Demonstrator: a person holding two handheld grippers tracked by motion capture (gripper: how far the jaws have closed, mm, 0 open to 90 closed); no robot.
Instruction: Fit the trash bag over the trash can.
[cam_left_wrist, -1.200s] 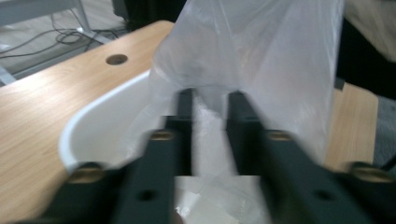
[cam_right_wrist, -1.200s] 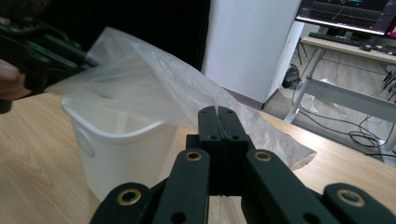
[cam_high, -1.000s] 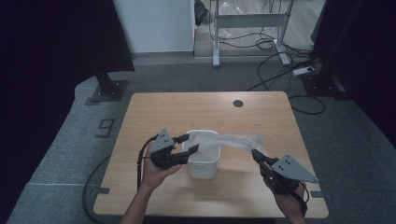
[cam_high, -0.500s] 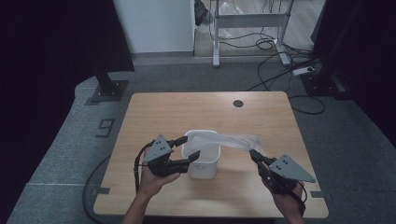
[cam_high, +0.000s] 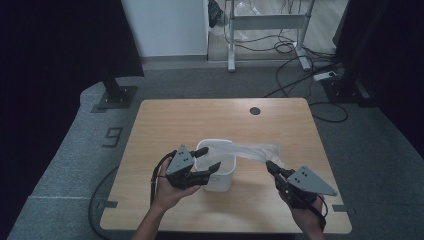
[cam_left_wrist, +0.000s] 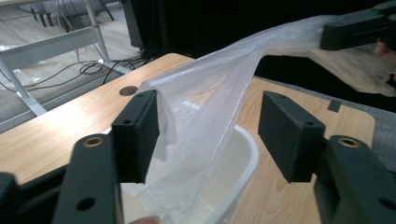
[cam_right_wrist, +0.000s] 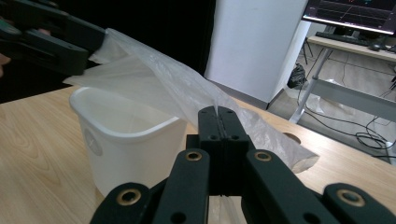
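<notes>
A small white bin (cam_high: 220, 180) stands near the middle of the wooden table (cam_high: 200, 120). A clear plastic bag (cam_high: 255, 150) stretches from the bin's mouth out to the right. My right gripper (cam_high: 270, 165) is shut on the bag's far end, and the film runs out from its closed tips (cam_right_wrist: 218, 114). My left gripper (cam_high: 211, 157) hovers over the bin's left rim. Its jaws have just been closing but stand apart, with the bag (cam_left_wrist: 210, 93) hanging between them and draped against one jaw. The bin's rim (cam_left_wrist: 247, 154) lies below.
A round cable hole (cam_high: 255, 110) sits near the table's far edge. A metal desk frame (cam_high: 265, 22) and loose cables (cam_high: 300, 85) lie on the floor beyond. Dark curtains stand on both sides.
My left gripper has shifted slightly toward the near side along the bin's left rim, and its jaws widened, then narrowed. The right gripper has stayed in place, holding the bag.
</notes>
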